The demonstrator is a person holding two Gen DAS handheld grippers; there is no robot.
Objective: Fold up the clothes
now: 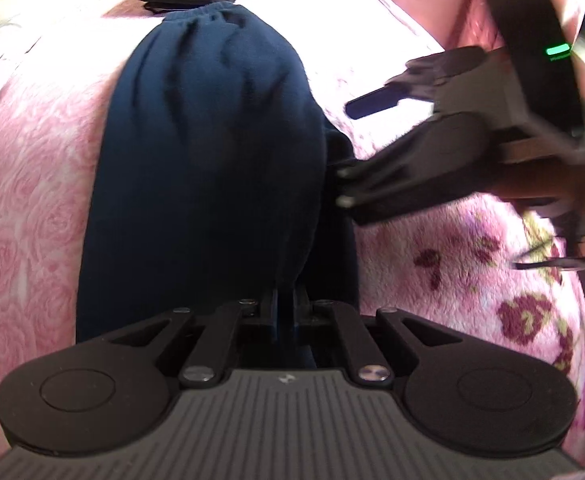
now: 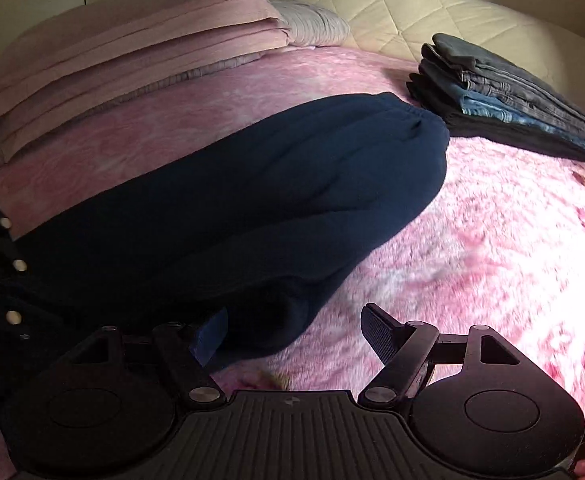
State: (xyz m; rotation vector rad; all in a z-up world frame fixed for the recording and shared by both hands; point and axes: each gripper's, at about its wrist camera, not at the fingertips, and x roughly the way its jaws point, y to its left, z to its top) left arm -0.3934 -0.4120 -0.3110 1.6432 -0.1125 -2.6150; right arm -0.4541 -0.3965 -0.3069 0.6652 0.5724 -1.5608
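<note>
Left wrist view: left gripper (image 1: 286, 306) clamped on navy sweatpants (image 1: 208, 168) at lower centre, garment running up-frame across pink blanket (image 1: 32, 200); best kept taut. Right wrist view: right gripper (image 2: 292, 334) spread wide, leg edge by its left finger; folded jeans stack (image 2: 508, 100) upper right, clear of the fold

We see a bed covered by a pink rose-patterned blanket (image 2: 472, 240) filling the frame; a cream quilted headboard (image 2: 412, 12) spans the upper right; folded pink bedding (image 2: 132, 60) sits upper left; bright light falls at right.
</note>
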